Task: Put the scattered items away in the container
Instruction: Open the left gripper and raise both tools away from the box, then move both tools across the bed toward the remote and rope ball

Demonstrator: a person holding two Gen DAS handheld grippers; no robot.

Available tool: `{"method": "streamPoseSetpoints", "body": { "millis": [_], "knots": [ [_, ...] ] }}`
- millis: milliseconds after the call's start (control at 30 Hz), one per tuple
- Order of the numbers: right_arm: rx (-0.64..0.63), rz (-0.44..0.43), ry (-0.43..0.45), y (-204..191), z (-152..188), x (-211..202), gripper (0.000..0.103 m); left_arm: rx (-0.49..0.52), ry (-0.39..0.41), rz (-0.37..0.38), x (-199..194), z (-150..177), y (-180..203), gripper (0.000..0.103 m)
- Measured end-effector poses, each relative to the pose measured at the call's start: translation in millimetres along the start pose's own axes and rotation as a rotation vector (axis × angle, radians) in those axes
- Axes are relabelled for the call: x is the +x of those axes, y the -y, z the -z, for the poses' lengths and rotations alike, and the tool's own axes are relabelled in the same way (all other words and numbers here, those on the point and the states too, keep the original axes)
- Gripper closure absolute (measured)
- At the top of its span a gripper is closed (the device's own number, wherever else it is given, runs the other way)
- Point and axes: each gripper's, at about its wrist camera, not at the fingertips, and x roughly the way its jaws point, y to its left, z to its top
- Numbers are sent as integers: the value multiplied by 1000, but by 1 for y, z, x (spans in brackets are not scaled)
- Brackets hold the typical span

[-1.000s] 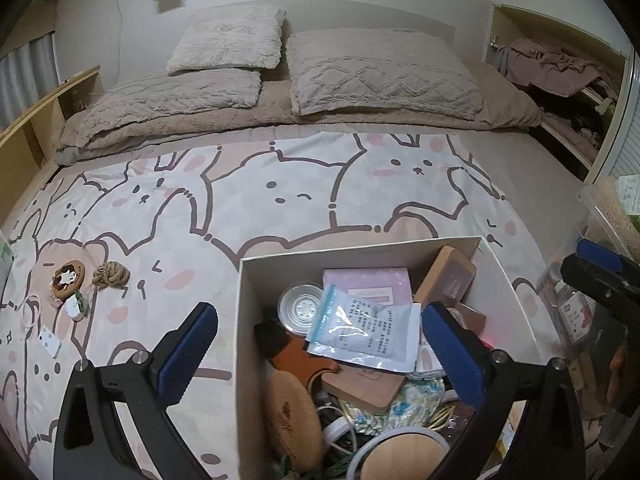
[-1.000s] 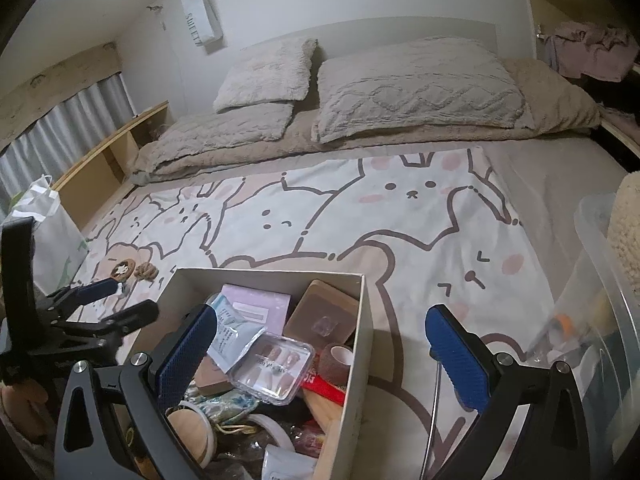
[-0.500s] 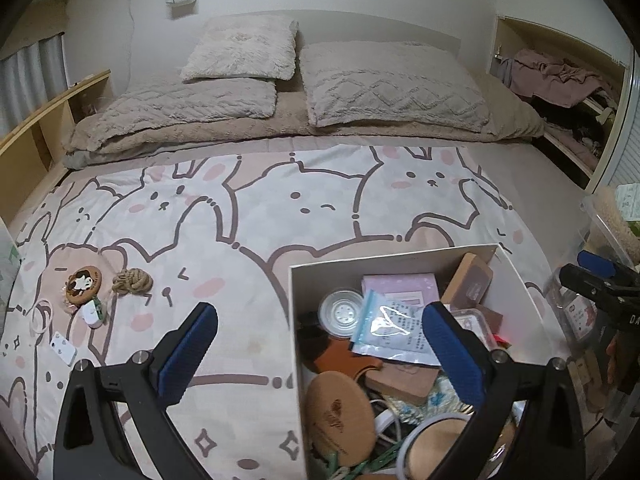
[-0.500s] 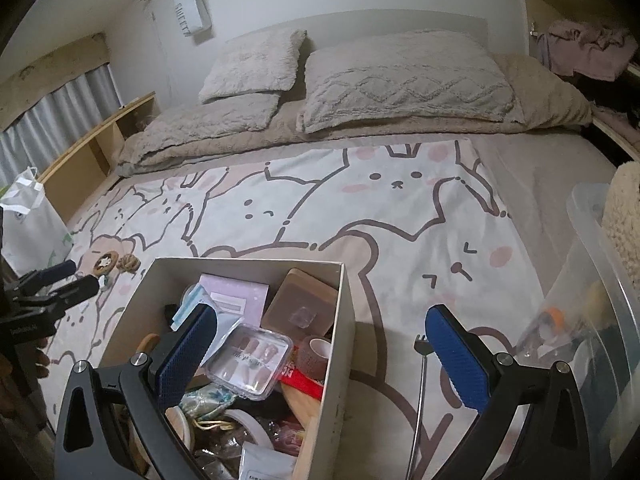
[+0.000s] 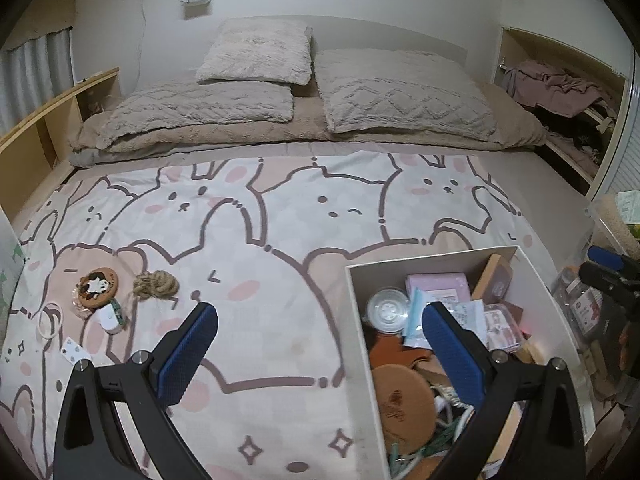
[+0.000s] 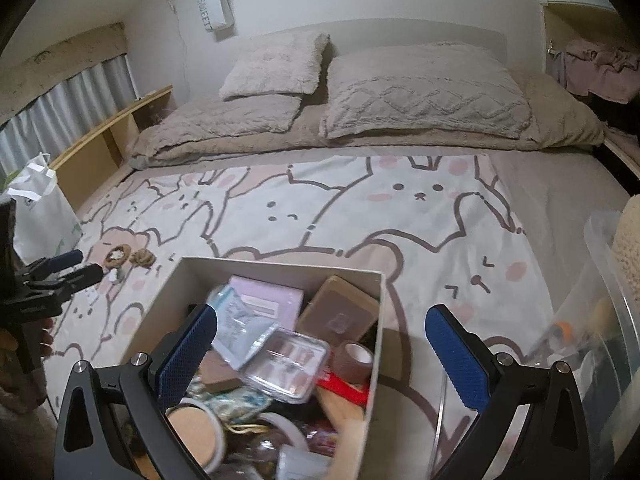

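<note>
The left hand-held gripper (image 5: 318, 344) hangs over the bed (image 5: 280, 248) with its jaws wide apart and empty, and the right hand-held gripper (image 6: 320, 346) hangs likewise over the white box (image 6: 374, 344). That box (already crowded with a pink booklet (image 6: 266, 300) and a clear case (image 6: 286, 366)) sits near right. Far to the left lie a round coaster (image 5: 98, 287), a twine bundle (image 5: 155, 285) and a white ring (image 5: 49, 319).

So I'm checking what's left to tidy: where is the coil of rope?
In the left wrist view the coil of rope lies on the bedspread at left, beside the round coaster, well left of the box.
</note>
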Motion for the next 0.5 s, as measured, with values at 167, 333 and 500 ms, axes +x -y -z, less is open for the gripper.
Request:
{"method": "streamPoseSetpoints", "body": {
  "millis": [167, 333, 500],
  "knots": [
    [-12, -28, 22, -23, 2, -9, 0, 13, 24, -19, -12, -1, -20, 0],
    [-33, -35, 18, -44, 7, -8, 0, 15, 40, -14, -28, -1, -37, 0],
    [-24, -59, 1, -61, 11, -6, 0, 34, 68, -17, -46, 1, -48, 0]
  ]
}}
